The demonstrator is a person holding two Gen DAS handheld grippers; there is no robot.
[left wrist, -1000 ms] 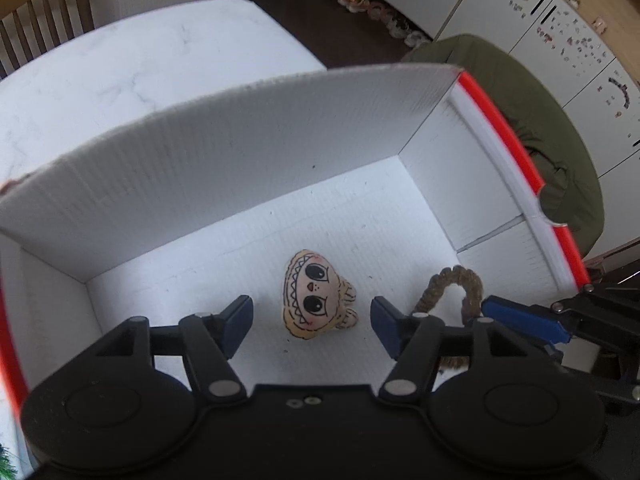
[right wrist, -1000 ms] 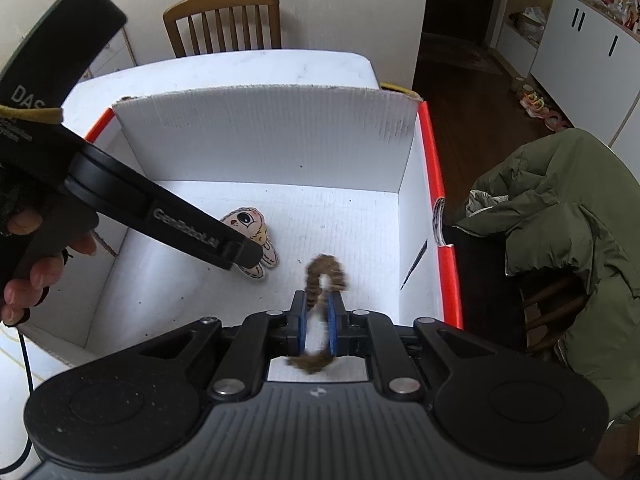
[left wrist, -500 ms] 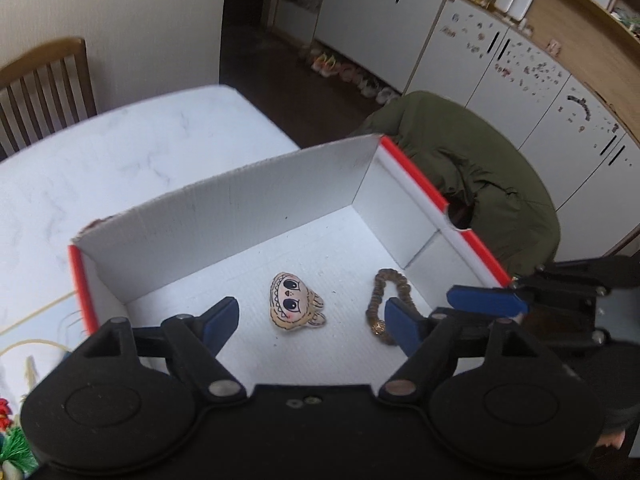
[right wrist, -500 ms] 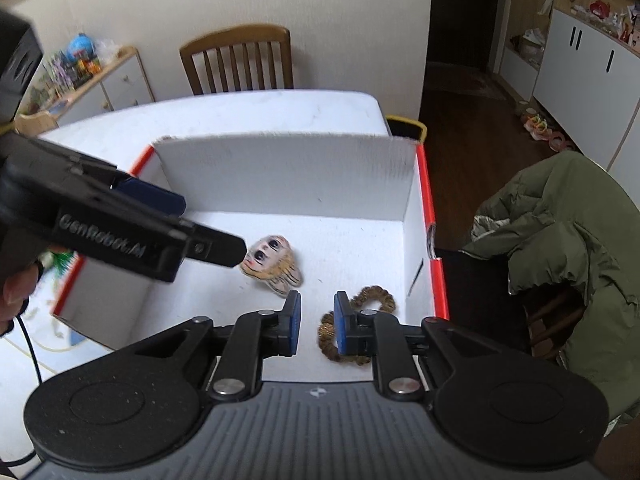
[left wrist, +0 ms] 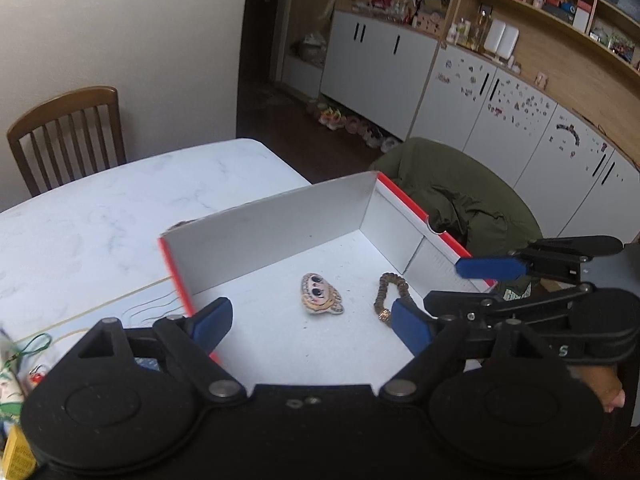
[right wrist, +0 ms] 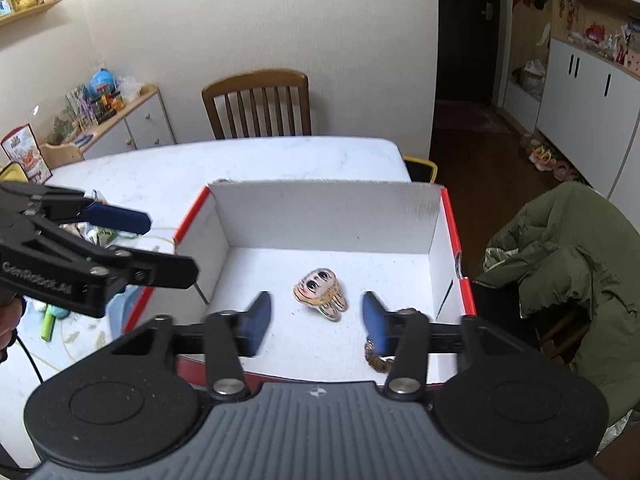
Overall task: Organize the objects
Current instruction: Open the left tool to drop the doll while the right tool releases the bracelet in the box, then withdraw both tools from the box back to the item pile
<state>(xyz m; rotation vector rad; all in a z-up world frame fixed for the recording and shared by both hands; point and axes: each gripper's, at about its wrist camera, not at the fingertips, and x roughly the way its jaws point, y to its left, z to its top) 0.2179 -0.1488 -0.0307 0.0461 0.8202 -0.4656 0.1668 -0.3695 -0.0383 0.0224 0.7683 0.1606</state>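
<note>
**Two items sat in the box, both hand-held grippers free**

The white box with red edges [left wrist: 404, 200] stood on the table [left wrist: 120, 200], its open top facing up so things could be dropped in from above. On its floor lay a small charm with a cartoon face [left wrist: 320, 298], near the middle, and a brown beaded bracelet [left wrist: 390, 292] at about 3 o'clock from the charm, apart from it and closer to the right-hand wall. Both rested flat and untouched, which suggested they were already put away.

The left hand-held gripper [left wrist: 308, 326] hung above the box's near edge, jaws spread wide and holding nothing. The right hand-held gripper [right wrist: 316, 320] was likewise released and empty, poised over the near rim with the charm [right wrist: 320, 292] showing between its fingers and the bracelet [right wrist: 376, 360] partly hidden behind its right finger.

Loose odds and ends [right wrist: 52, 320] remained on the table at about 9 o'clock from the box, too blurred to name. Judging by the open, raised grippers, those probably came next.
</note>
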